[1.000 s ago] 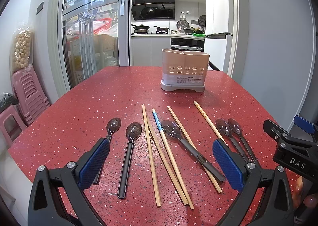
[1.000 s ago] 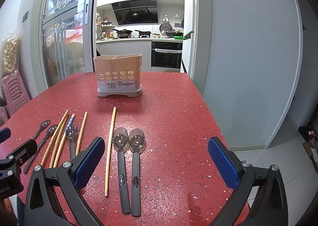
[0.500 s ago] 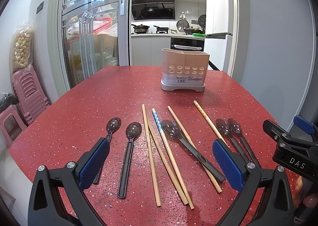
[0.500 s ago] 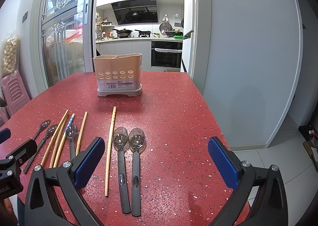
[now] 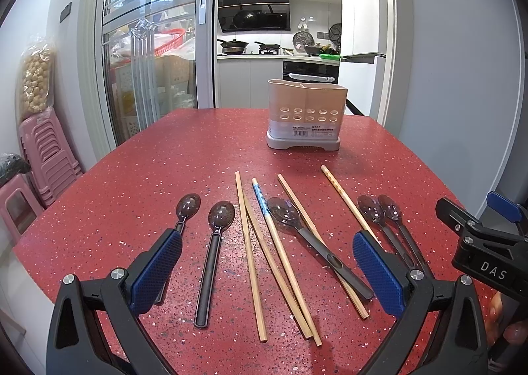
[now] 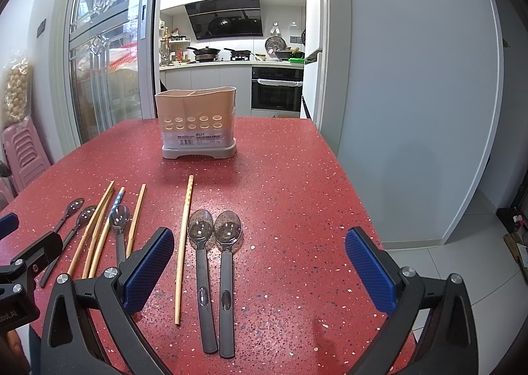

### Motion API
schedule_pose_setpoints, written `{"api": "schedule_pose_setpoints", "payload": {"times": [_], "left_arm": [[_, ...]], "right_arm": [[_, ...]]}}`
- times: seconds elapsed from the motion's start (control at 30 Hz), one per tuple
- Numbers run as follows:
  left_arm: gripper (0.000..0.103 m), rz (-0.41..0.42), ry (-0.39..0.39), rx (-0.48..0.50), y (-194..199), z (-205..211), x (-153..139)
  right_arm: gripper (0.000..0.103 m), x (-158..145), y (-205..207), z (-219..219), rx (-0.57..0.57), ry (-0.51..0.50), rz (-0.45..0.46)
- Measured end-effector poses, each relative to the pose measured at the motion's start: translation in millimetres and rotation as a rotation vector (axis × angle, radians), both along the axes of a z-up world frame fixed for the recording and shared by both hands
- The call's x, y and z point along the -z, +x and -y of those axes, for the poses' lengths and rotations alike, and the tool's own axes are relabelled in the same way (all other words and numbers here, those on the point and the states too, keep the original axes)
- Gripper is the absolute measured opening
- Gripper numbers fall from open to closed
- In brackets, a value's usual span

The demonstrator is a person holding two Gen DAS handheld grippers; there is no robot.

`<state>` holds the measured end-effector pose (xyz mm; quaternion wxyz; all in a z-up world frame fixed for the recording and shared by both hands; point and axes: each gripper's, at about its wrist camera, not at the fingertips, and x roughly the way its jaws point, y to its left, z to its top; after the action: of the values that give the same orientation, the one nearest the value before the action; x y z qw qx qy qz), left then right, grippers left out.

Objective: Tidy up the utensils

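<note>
1. Claw state: the left claw (image 5: 267,267) and the right claw (image 6: 259,264) are both spread wide and hold nothing. Each hangs over the near edge of the red desk (image 6: 297,177).

2. Item location: the utensil holder (image 5: 307,117) stands upright at the far end of the desk, well apart from the utensils. It appears empty, so the sorting is judged not yet begun.

3. Tangle risk: three chopsticks (image 5: 264,249) lie fanned out and cross near their lower ends. Closing on one may drag or flick a neighbour.

4. Stacking risk: the middle spoon (image 5: 307,243) lies across another chopstick (image 5: 297,202). Lifting the lower piece first would likely roll the spoon.

5. Double pick: the two right spoons (image 6: 214,263) lie side by side, nearly touching. A wide closure could catch both handles.

6. Slip risk: thin, smooth handles lying flat on a hard desk give the pads little purchase. A shallow grip may let a piece pivot or drop.

7. Collision risk: both claws work close together, so simultaneous reaches toward the centre may clash.

8. Edge risk: the lone chopstick (image 6: 184,243) ends near the front edge and could be nudged off.
</note>
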<state>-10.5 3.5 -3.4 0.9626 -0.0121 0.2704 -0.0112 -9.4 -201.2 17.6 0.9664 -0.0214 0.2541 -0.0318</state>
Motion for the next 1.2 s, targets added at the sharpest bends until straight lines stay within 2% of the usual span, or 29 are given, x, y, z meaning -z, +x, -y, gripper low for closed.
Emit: {"api": "schedule_pose_setpoints", "payload": {"times": [1.2], "left_arm": [[0.103, -0.007, 0.001, 0.004, -0.2, 0.6, 1.0]], "right_arm": [[0.103, 5.1, -1.5, 0.1, -0.001, 0.013, -0.018]]}}
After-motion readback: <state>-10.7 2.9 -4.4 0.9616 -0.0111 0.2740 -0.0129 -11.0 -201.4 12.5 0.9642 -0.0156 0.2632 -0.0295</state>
